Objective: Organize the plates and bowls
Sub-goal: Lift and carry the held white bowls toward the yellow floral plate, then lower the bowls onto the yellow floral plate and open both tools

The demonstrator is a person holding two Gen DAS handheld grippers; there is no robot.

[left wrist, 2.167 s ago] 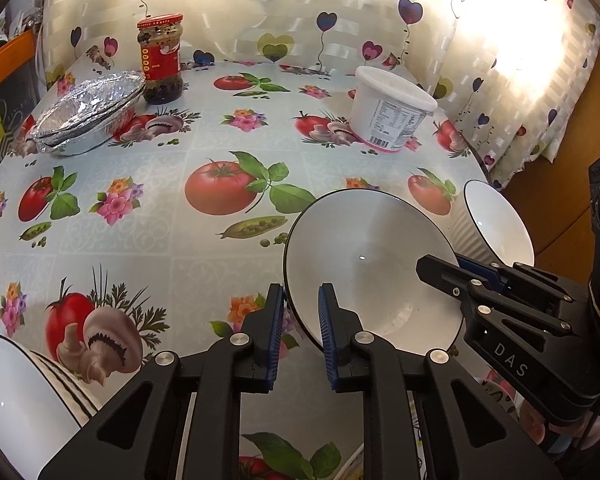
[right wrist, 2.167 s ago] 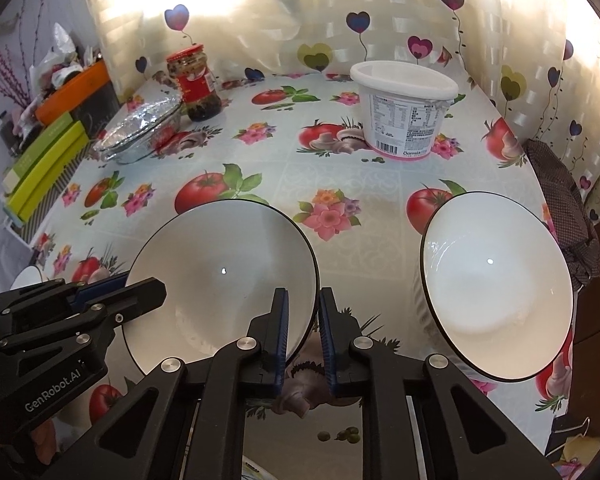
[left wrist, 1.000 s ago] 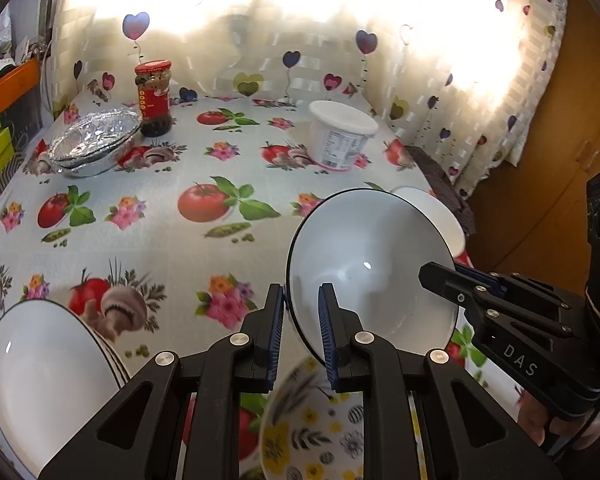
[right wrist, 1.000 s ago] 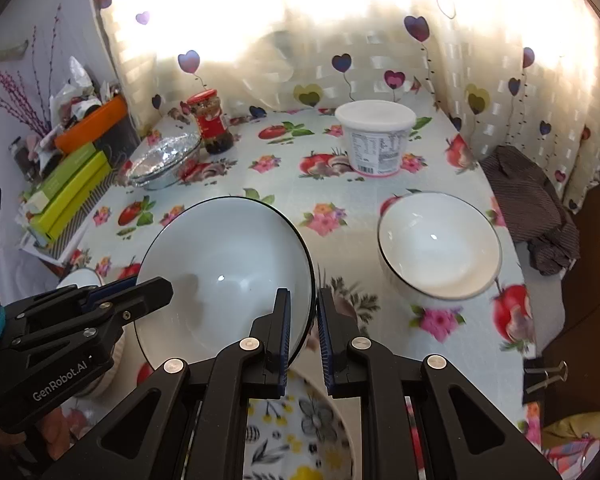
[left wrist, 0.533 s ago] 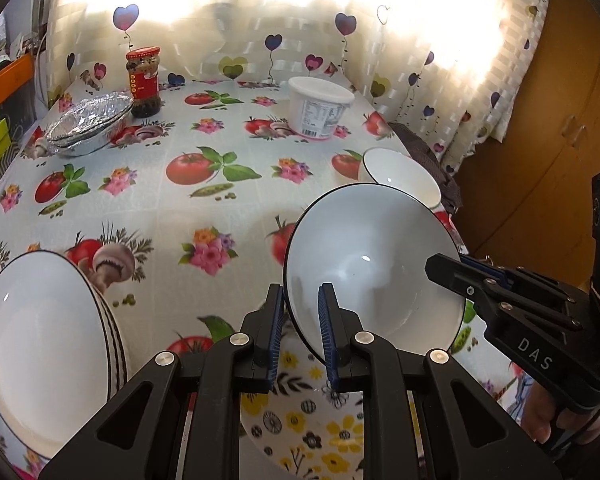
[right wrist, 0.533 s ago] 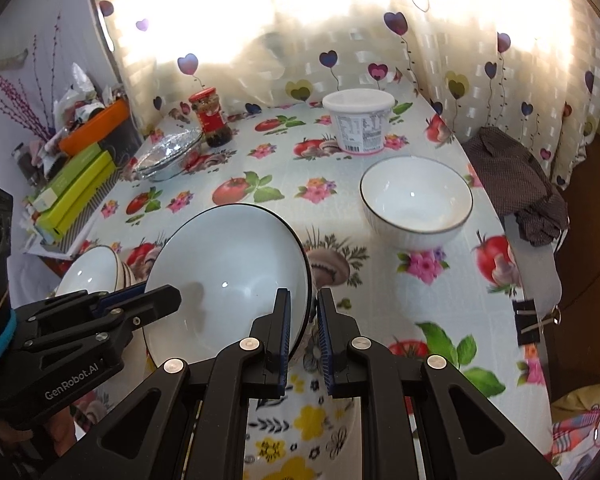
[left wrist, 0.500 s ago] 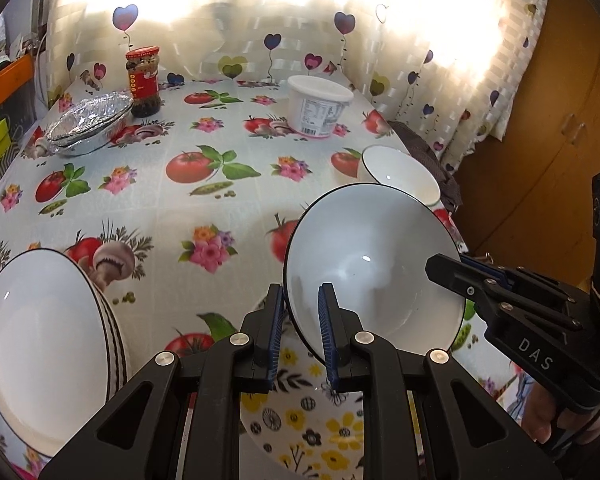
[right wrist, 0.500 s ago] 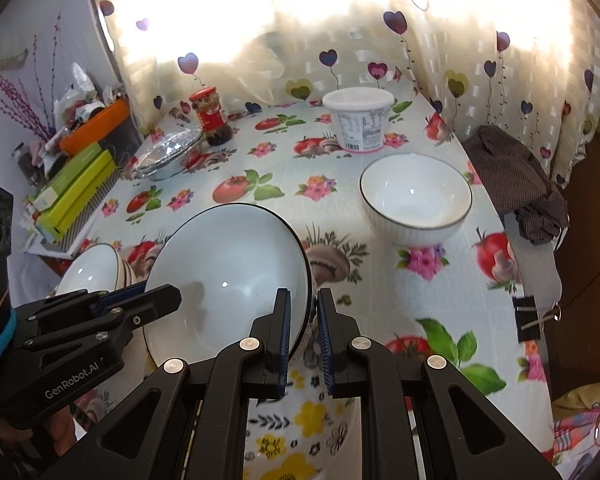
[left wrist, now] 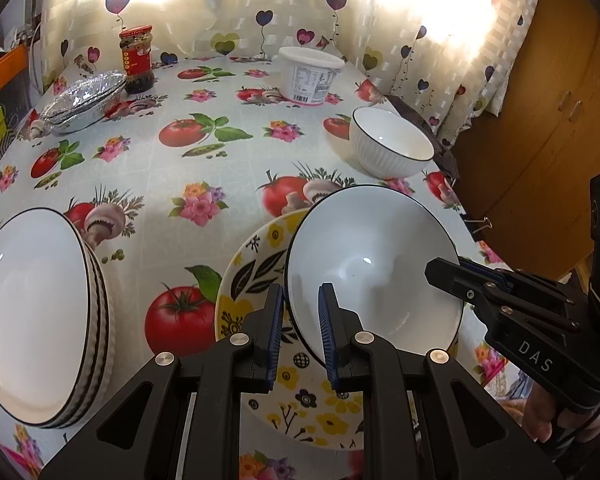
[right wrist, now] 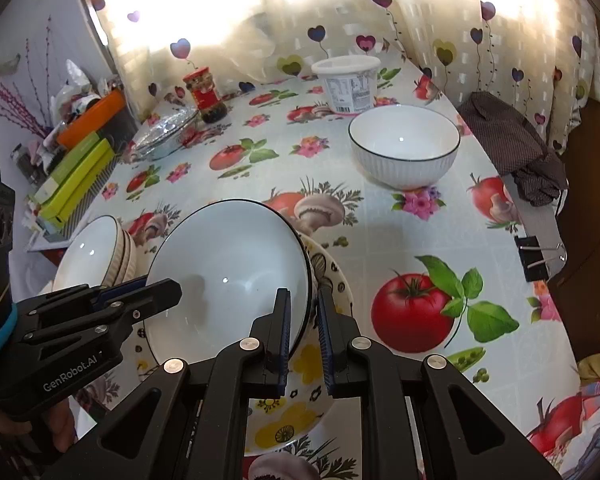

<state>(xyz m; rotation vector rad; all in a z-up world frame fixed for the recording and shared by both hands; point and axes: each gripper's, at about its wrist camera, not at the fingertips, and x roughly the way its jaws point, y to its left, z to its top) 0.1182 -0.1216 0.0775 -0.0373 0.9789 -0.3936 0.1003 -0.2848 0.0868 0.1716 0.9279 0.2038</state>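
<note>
A white black-rimmed bowl (left wrist: 374, 264) is held between both grippers over a yellow flowered plate (left wrist: 260, 264). My left gripper (left wrist: 299, 328) is shut on its left rim. My right gripper (right wrist: 303, 330) is shut on its right rim; the bowl (right wrist: 228, 264) and the plate (right wrist: 300, 420) also show in the right wrist view. A stack of white bowls (left wrist: 36, 316) stands to the left, seen too in the right wrist view (right wrist: 94, 252). A single white ribbed bowl (left wrist: 392, 148) stands farther back on the right, also in the right wrist view (right wrist: 404, 148).
A white tub (left wrist: 310, 74), a red-lidded jar (left wrist: 137, 60) and a foil-covered dish (left wrist: 84, 100) stand at the table's far side. A dark cloth (right wrist: 516, 148) and a binder clip (right wrist: 538, 258) are at the right edge. Green boxes (right wrist: 76, 176) lie off the left edge.
Both grippers have carried the bowl back toward the near edge and lowered it over the flowered plate. The single ribbed bowl and the tub now lie farther away.
</note>
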